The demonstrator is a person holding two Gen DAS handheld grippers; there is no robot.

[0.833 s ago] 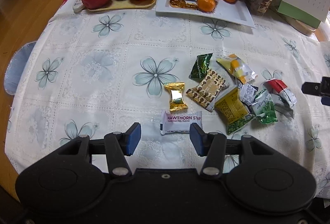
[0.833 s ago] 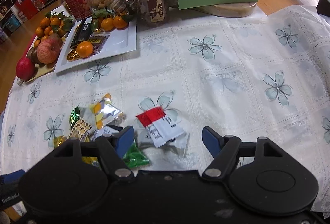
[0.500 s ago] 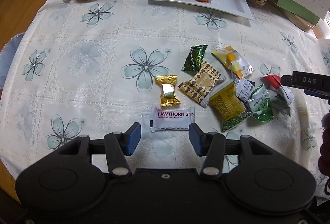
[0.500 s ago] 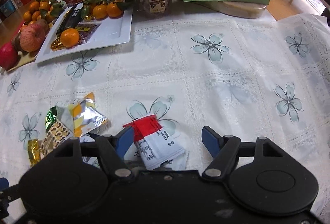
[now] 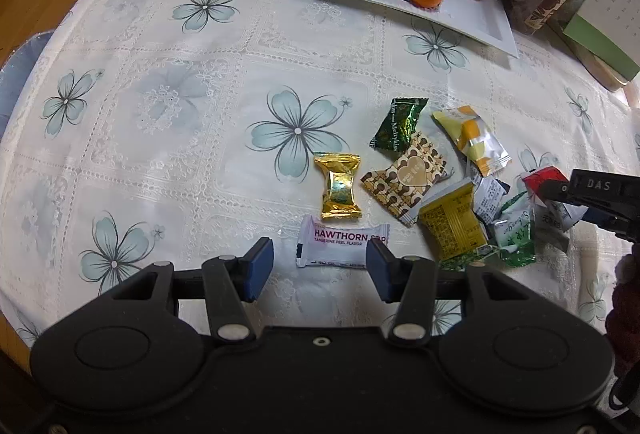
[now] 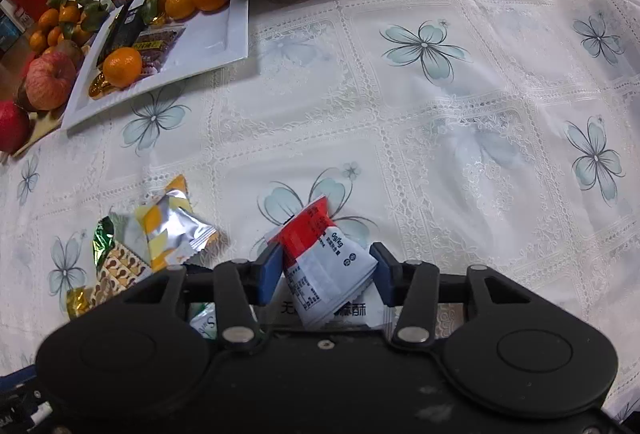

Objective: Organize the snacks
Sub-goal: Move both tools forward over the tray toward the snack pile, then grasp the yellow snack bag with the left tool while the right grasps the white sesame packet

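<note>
Two tongs on show here. Right tongs [image 6: 326, 268] have just been closing and both blue pads now press the sides of a red-and-white packet [image 6: 320, 254], which sits tilted between them at the right end of the snack pile on the desk [image 6: 440, 138]. Left tongs [image 5: 320, 264] stand wide apart, gripping nothing, with the hawthorn bar [image 5: 342, 246] lying flat just ahead of the gap, not touched. Beyond it are a gold candy [image 5: 338, 186], a brown heart packet [image 5: 406, 178] and a green one [image 5: 398, 124], all loose on the cloth. White tray [image 5: 476, 20] with oranges is well apart at the far side.
</note>
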